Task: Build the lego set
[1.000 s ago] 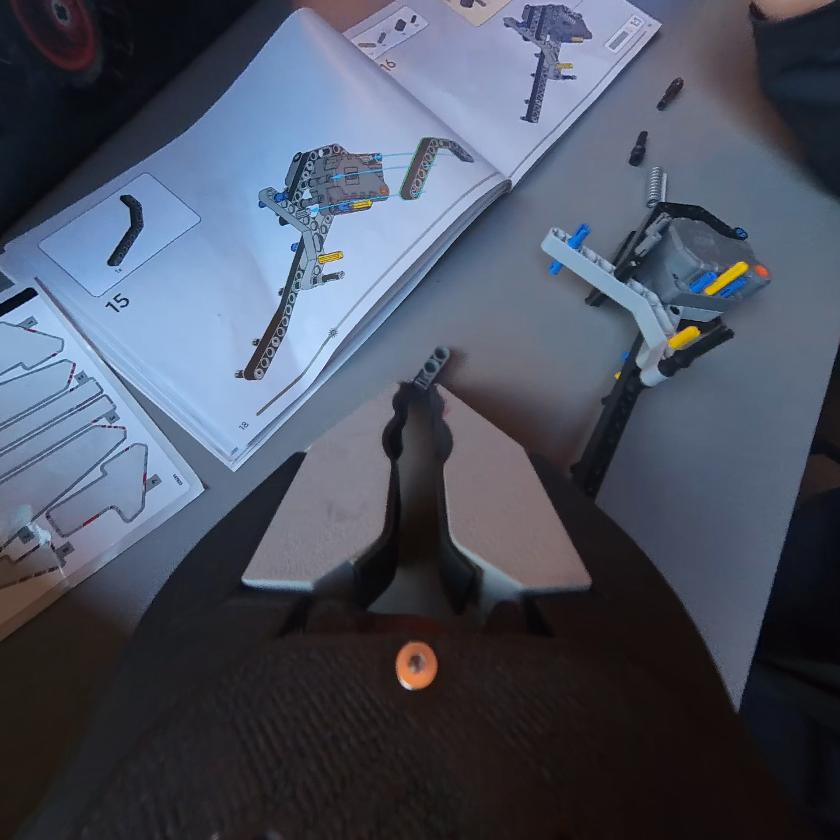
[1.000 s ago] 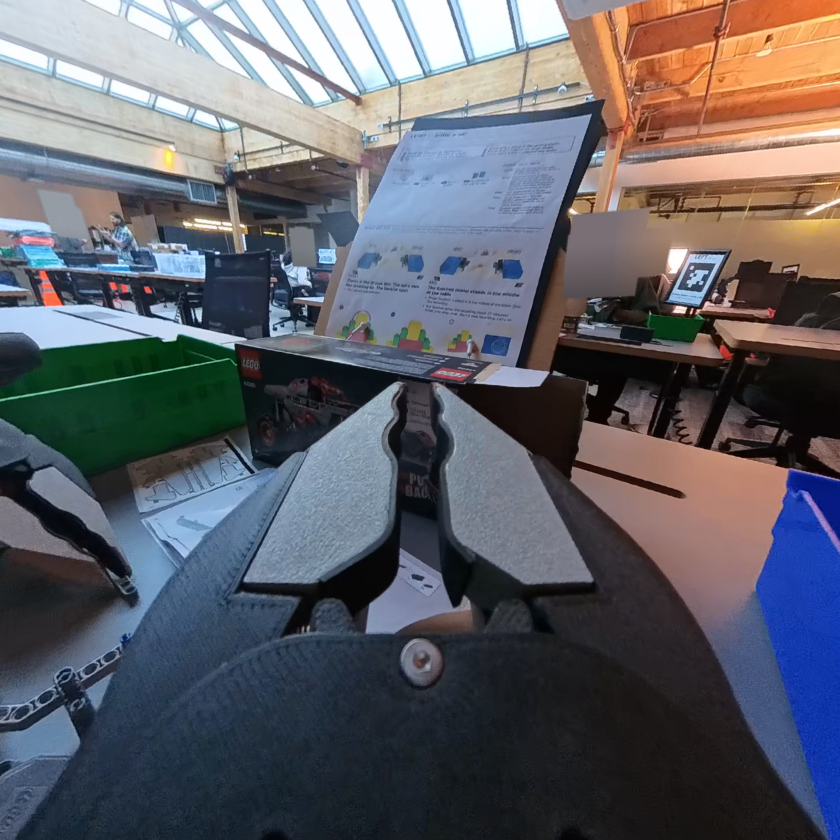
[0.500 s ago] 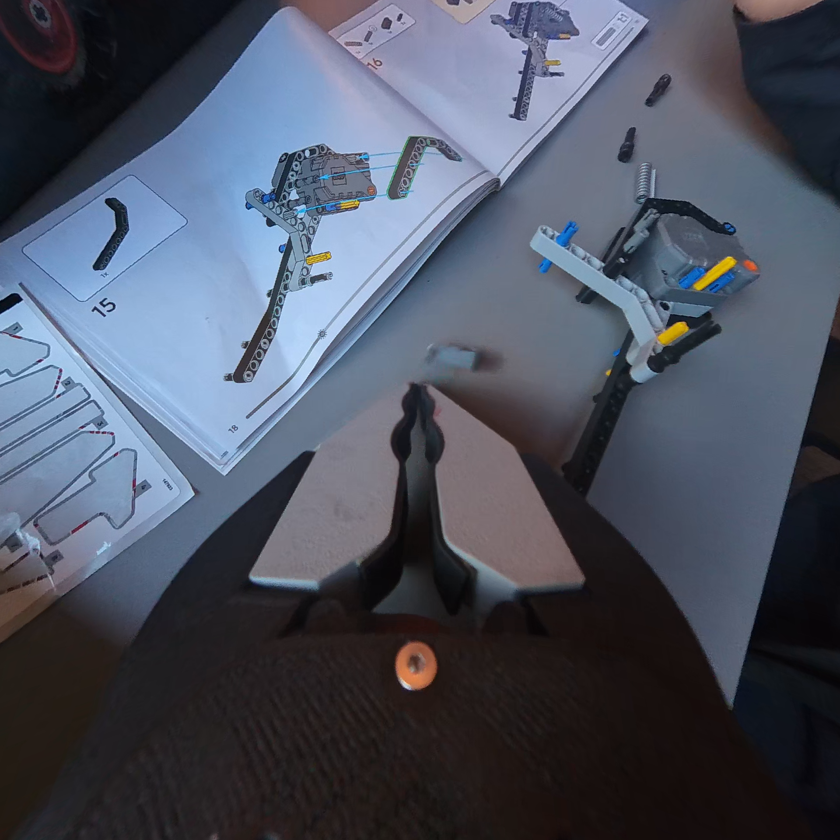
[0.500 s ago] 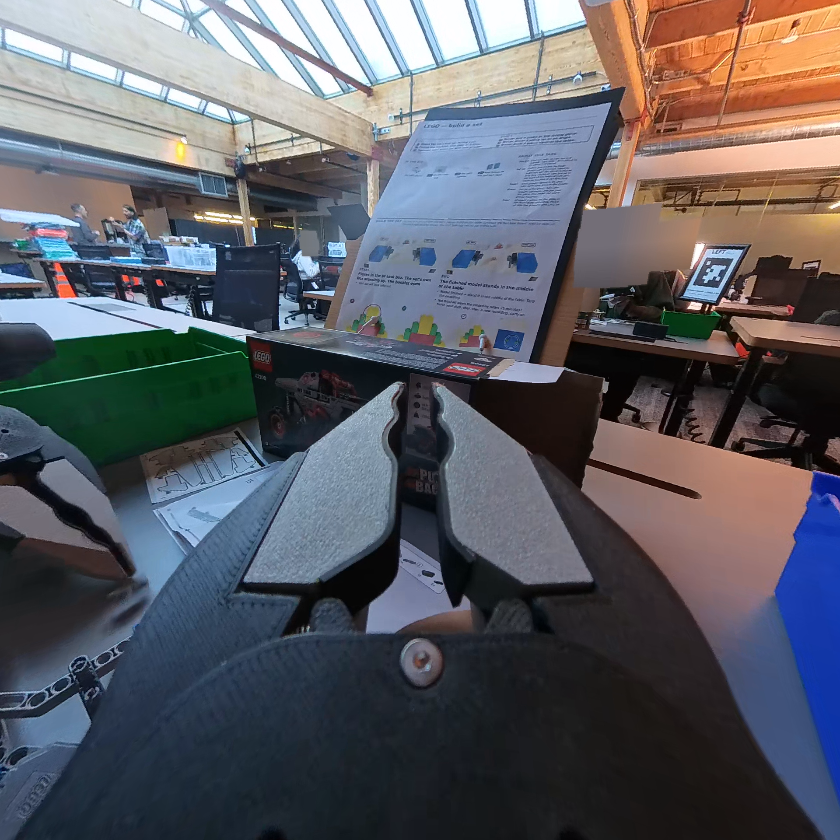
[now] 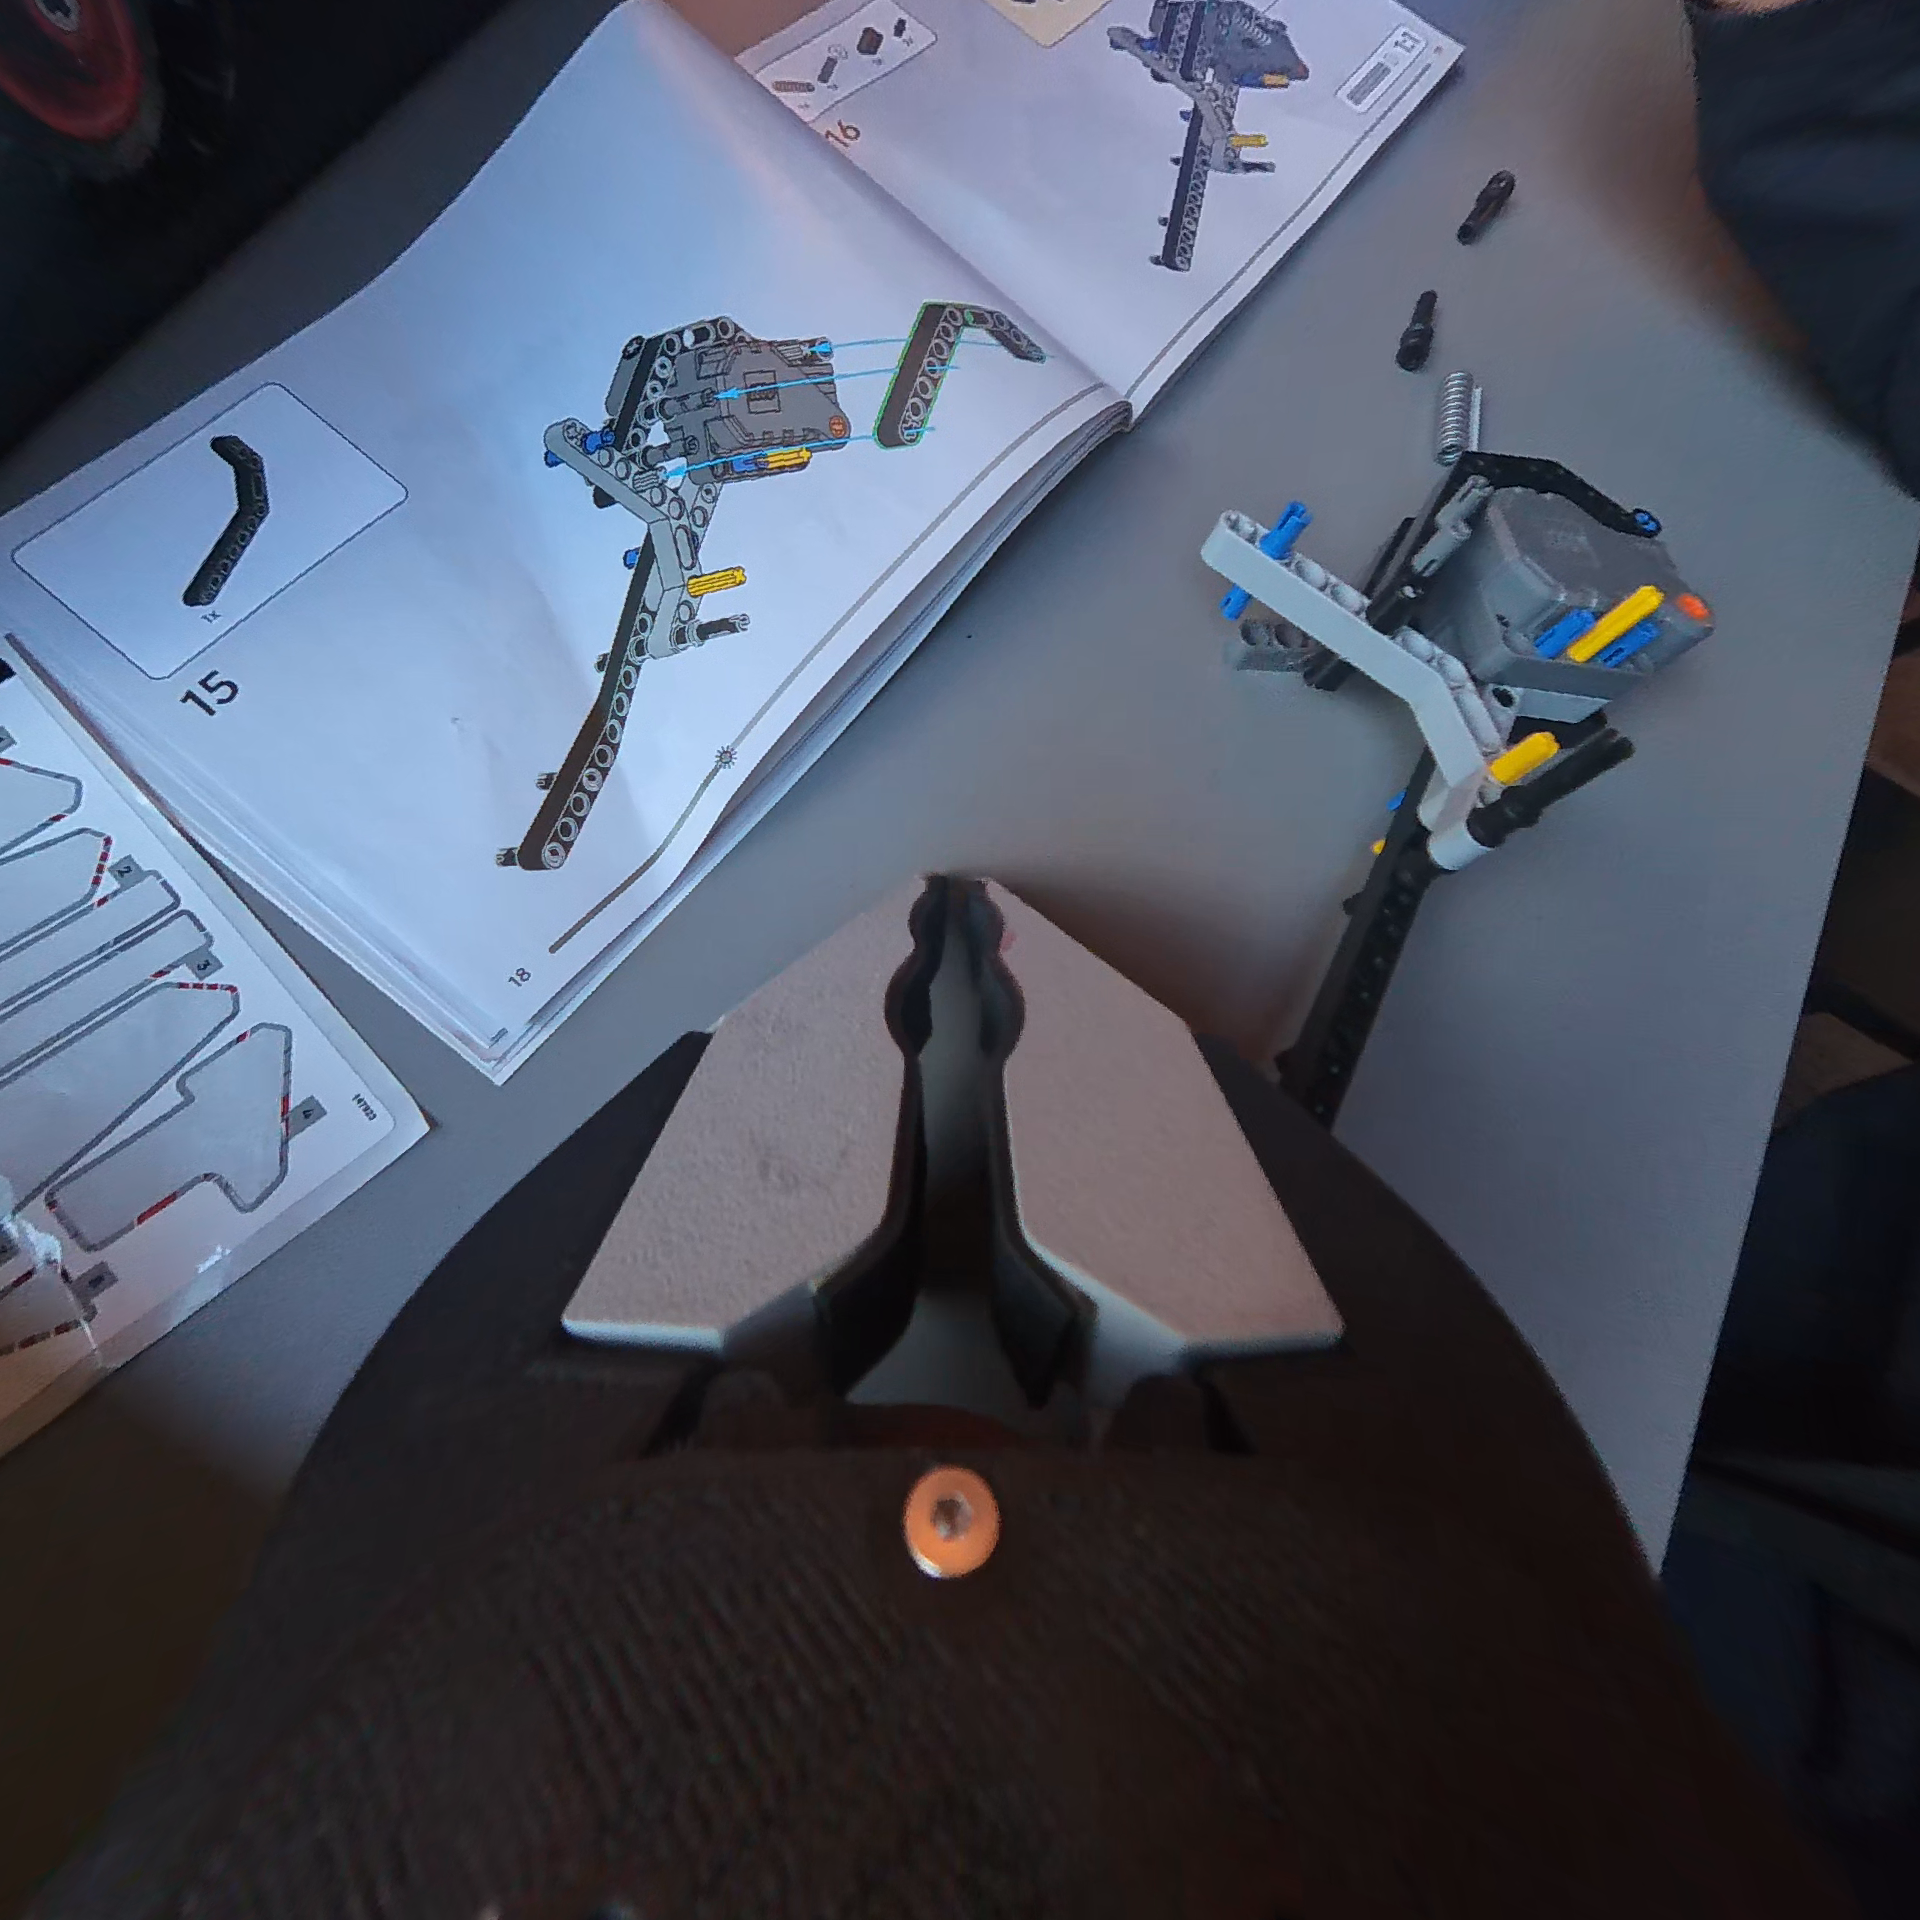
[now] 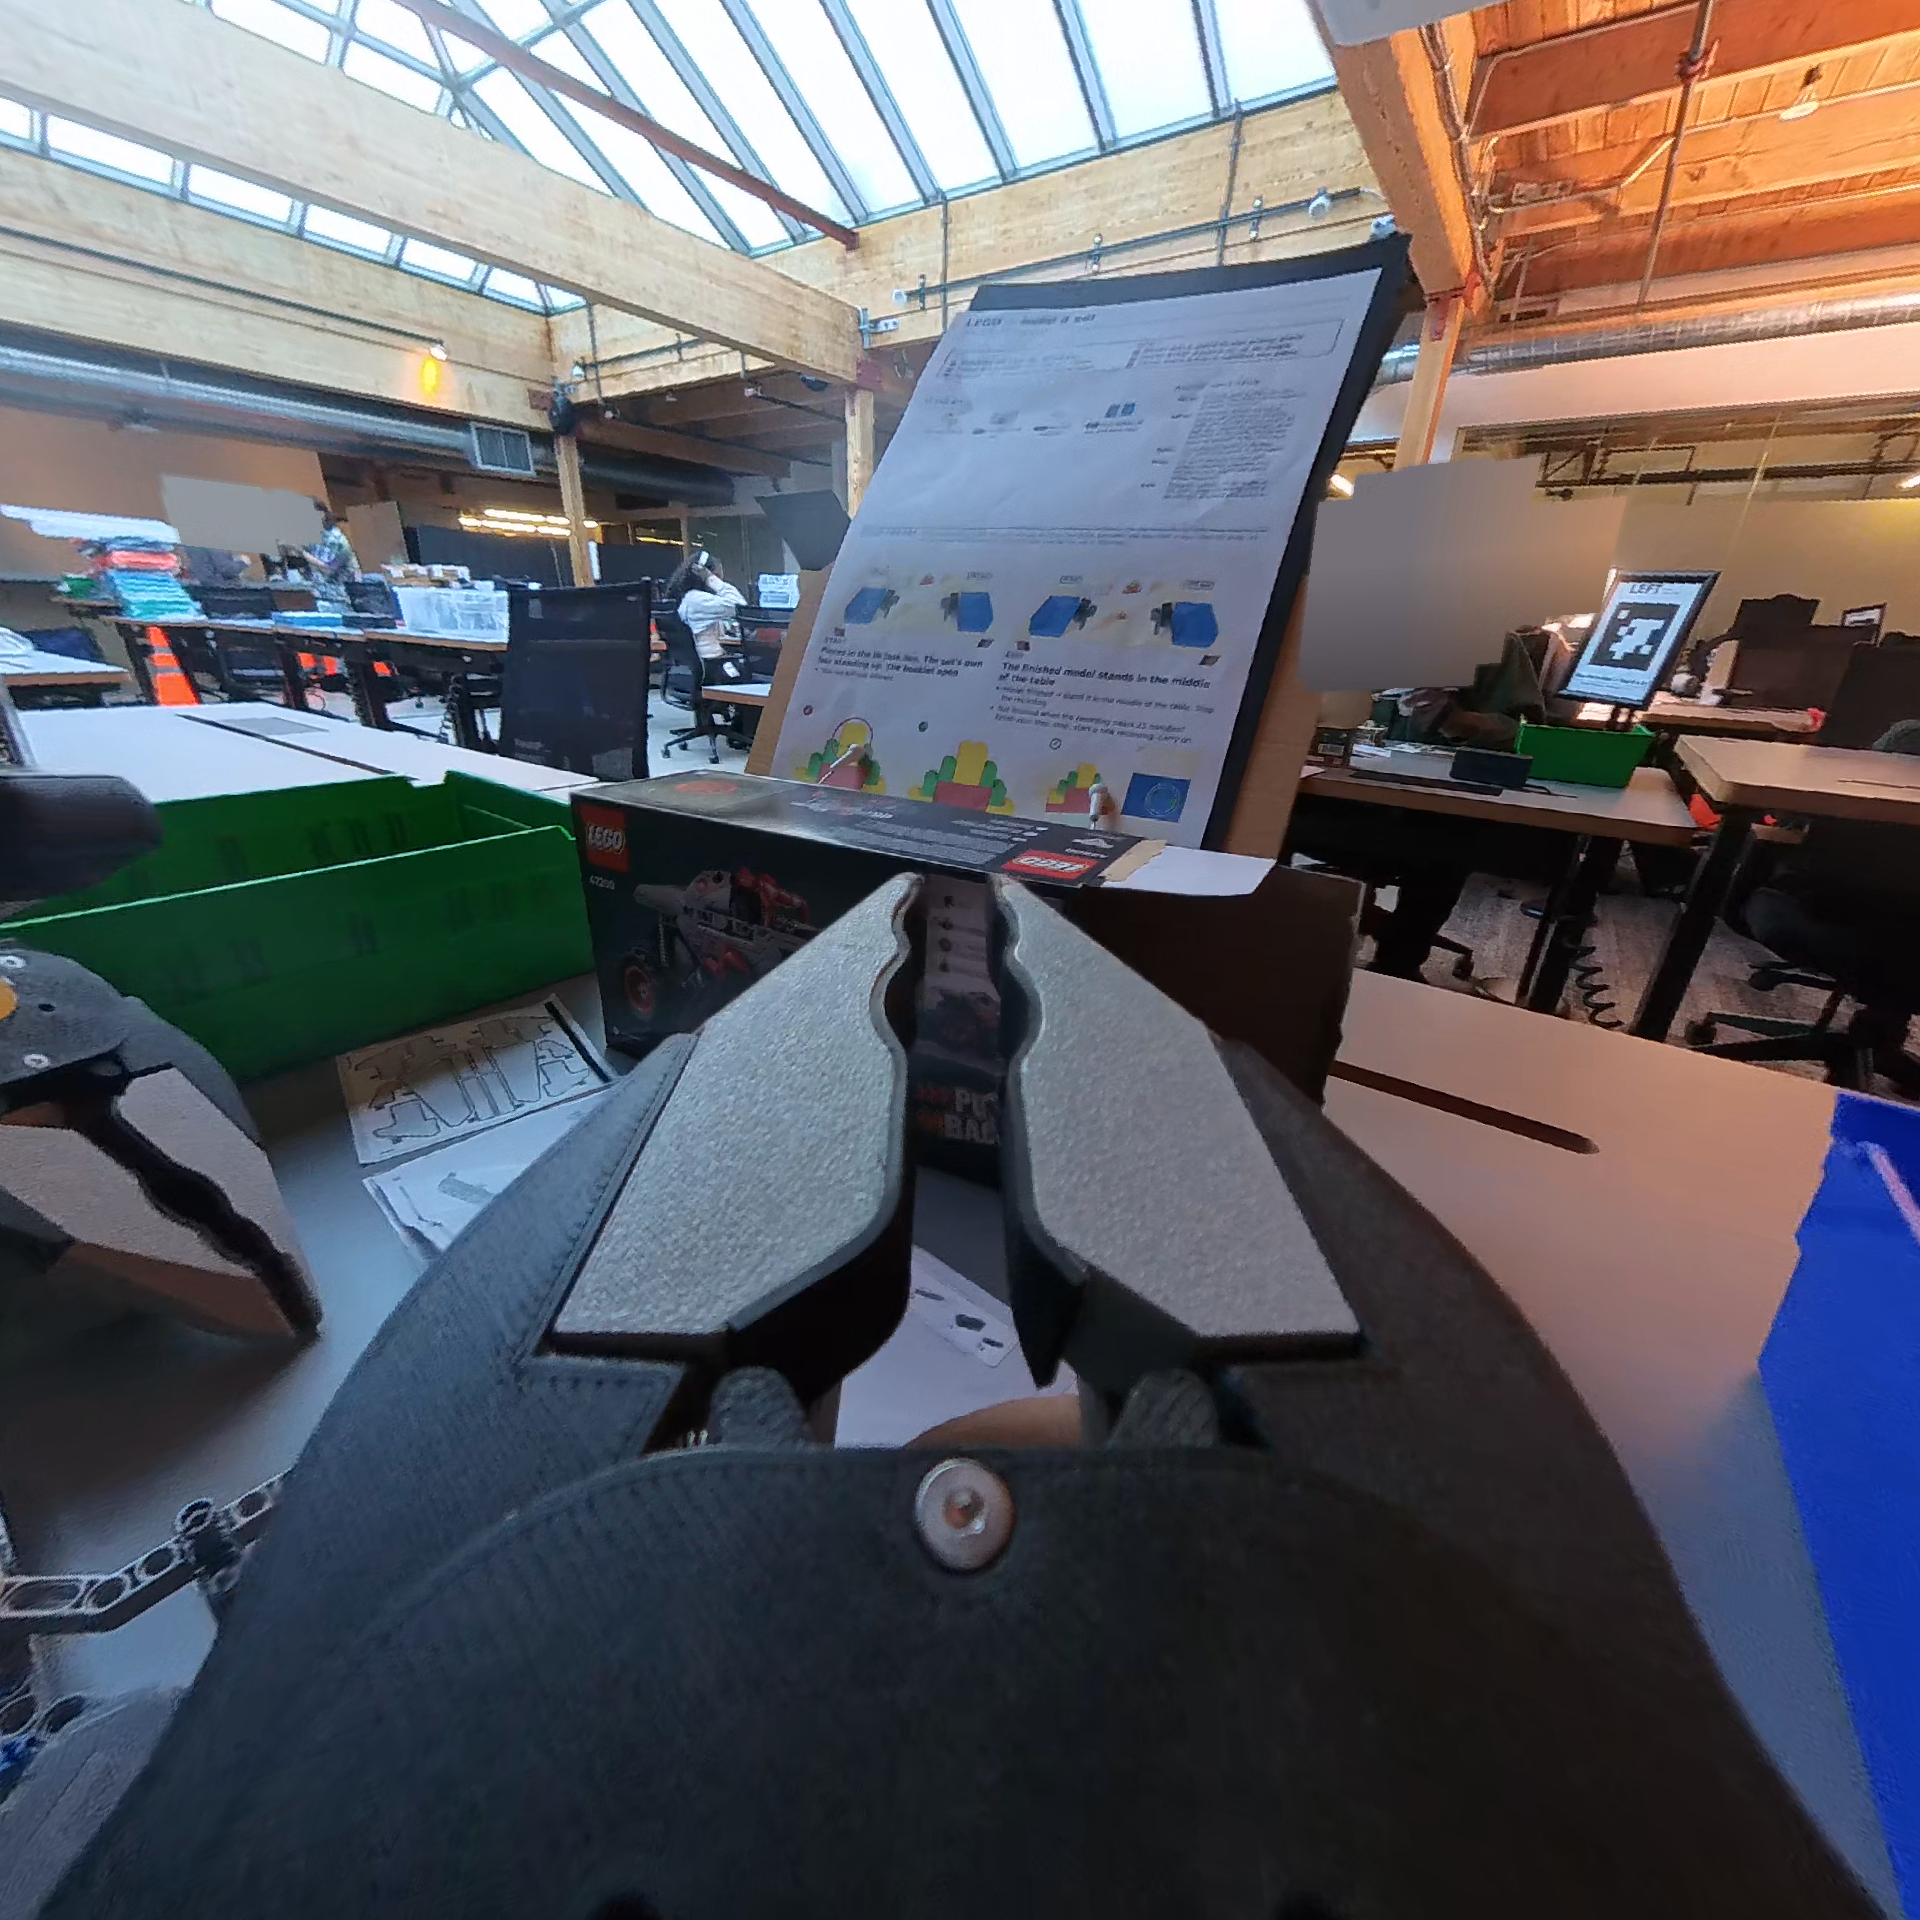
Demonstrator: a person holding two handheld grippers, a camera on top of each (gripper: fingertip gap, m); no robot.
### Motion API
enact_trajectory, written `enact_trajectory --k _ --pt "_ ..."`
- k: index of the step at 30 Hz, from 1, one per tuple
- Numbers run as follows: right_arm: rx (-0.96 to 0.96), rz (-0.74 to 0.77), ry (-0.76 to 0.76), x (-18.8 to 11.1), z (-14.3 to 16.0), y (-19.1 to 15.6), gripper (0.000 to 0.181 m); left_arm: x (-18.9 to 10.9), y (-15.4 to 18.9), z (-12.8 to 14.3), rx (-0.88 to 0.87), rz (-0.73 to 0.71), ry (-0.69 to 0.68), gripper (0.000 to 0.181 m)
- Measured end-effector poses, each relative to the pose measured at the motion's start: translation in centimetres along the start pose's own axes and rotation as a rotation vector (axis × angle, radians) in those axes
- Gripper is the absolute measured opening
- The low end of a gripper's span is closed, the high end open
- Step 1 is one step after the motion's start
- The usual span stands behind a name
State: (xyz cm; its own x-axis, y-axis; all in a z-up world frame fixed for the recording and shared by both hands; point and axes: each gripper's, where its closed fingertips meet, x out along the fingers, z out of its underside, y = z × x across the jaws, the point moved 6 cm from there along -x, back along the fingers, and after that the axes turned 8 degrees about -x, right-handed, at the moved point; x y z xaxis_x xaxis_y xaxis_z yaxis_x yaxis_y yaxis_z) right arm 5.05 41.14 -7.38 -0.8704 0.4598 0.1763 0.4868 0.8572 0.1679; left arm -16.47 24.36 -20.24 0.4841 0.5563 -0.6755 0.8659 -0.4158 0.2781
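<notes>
My left gripper (image 5: 951, 888) is shut and empty, hovering above the grey table (image 5: 1039, 748). To its right lies the partly built model (image 5: 1455, 665): a grey motor block, a light grey bent beam, a black beam, and blue and yellow pins. A small grey piece (image 5: 1262, 649) lies against its left side. The open manual (image 5: 623, 416) lies to the upper left. My right gripper (image 6: 958, 894) is slightly open and empty, raised and pointing at the set's box (image 6: 727, 914). The left gripper also shows in the right wrist view (image 6: 291, 1320), above a black beam (image 6: 125, 1590).
Two black pins (image 5: 1415, 330) and a metal spring (image 5: 1457, 414) lie beyond the model. A sticker sheet (image 5: 156, 1091) lies at the left. A green bin (image 6: 291, 904), a blue bin (image 6: 1849, 1403) and a propped printed sheet (image 6: 1091, 571) stand around. A dark sleeve (image 5: 1818, 208) is at the upper right. There is about 30 cm between the tips of the two grippers. My left tips are roughly 9 cm from the small grey piece (image 5: 1262, 649).
The small grey piece that stuck out of my left gripper's tips has dropped out, and the fingers have closed together. The right gripper has barely moved.
</notes>
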Motion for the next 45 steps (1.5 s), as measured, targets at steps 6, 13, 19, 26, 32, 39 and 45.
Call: enact_trajectory --k 6,13,19,26,32,39,45 --pt "0.020 -0.083 -0.041 0.4 0.5 -0.8 0.011 0.0 1.0 0.3 0.037 0.068 -0.016 0.012" --pt "0.012 -0.088 -0.093 1.0 1.5 -1.2 0.010 -0.4 1.0 0.4 0.006 0.104 -0.004 0.015" --pt "0.019 -0.084 -0.102 1.0 1.7 -1.0 0.009 -1.7 2.9 0.7 0.051 0.313 0.028 0.026" --pt "0.015 -0.087 -0.096 0.9 1.5 -1.2 0.009 -2.7 3.8 0.7 0.178 0.325 0.059 0.041" --pt "0.017 -0.087 -0.092 0.9 1.5 -1.2 0.009 -1.4 4.2 2.0 0.211 0.311 -0.053 0.027" --pt "0.017 -0.087 -0.102 1.1 1.7 -1.2 0.009 -1.4 4.7 2.0 0.236 0.329 -0.051 0.008" --pt "0.044 -0.296 -0.198 1.7 2.7 -3.5 0.015 -0.7 6.1 2.2 0.268 0.363 -0.081 0.006"
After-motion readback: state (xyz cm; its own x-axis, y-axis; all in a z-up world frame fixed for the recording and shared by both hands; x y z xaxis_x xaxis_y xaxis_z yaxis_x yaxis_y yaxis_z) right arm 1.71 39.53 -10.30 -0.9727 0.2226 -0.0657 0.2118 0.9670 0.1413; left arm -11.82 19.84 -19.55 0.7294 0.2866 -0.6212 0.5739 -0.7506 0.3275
